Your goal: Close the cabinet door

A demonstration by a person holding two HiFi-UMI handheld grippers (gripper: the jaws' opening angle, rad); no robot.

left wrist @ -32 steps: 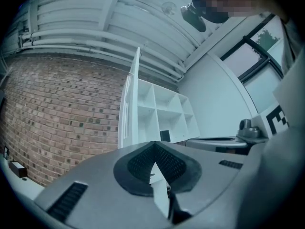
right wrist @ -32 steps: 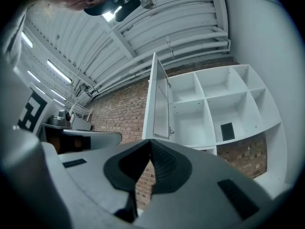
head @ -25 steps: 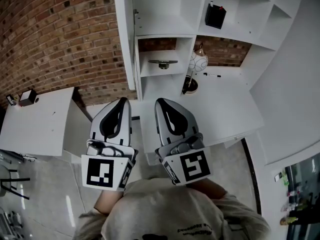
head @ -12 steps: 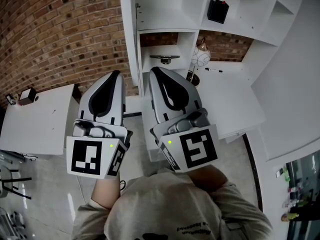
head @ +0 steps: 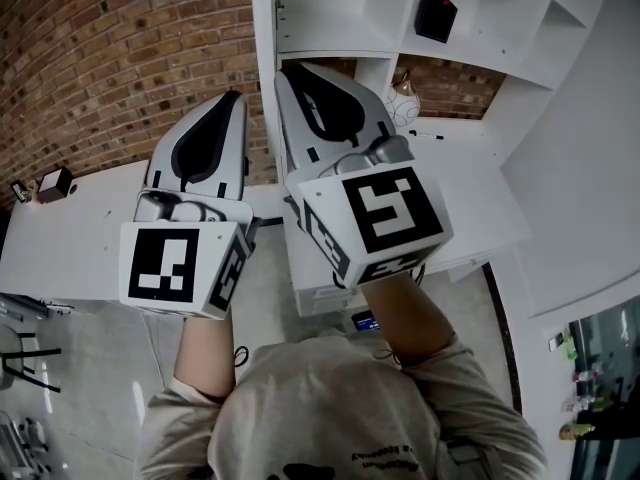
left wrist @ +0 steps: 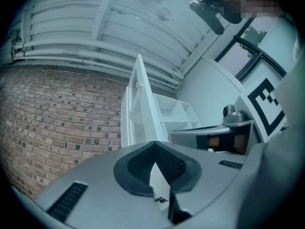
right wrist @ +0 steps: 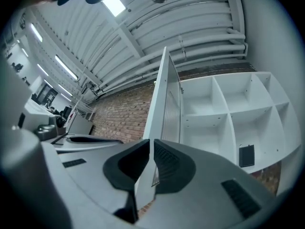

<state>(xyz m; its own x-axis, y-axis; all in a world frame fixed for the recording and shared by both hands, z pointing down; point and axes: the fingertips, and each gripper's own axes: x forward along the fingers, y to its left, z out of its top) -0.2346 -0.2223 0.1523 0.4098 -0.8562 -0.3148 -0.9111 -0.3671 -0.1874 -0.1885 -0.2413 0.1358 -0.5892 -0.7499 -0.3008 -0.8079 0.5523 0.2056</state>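
The cabinet door (head: pixel 262 58) stands wide open, swung out edge-on toward me from the left side of the white cabinet (head: pixel 340 8). It sits right between my two tips. My left gripper (head: pixel 232 98) is just beside its outer face, on the brick wall (head: pixel 120 58) side. My right gripper (head: pixel 289 69) is just beside its inner face, in front of the open shelves. Both grippers have their jaws pressed together and hold nothing.

The worry, as I judge it, is my right gripper. It sits on the side the door must swing toward, so if I push with the left before clearing the right, the panel jams against it or pinches it at the frame.

The second risk is the push itself. A closed, smooth tip on a flat painted face can skid off the edge (there is no handle I can make out from here). Pushing close to the hinge would take more force too. Shove too hard and the door may slam and bounce back open, rattling the black box (head: pixel 436 18) on the shelf beyond my right tip.
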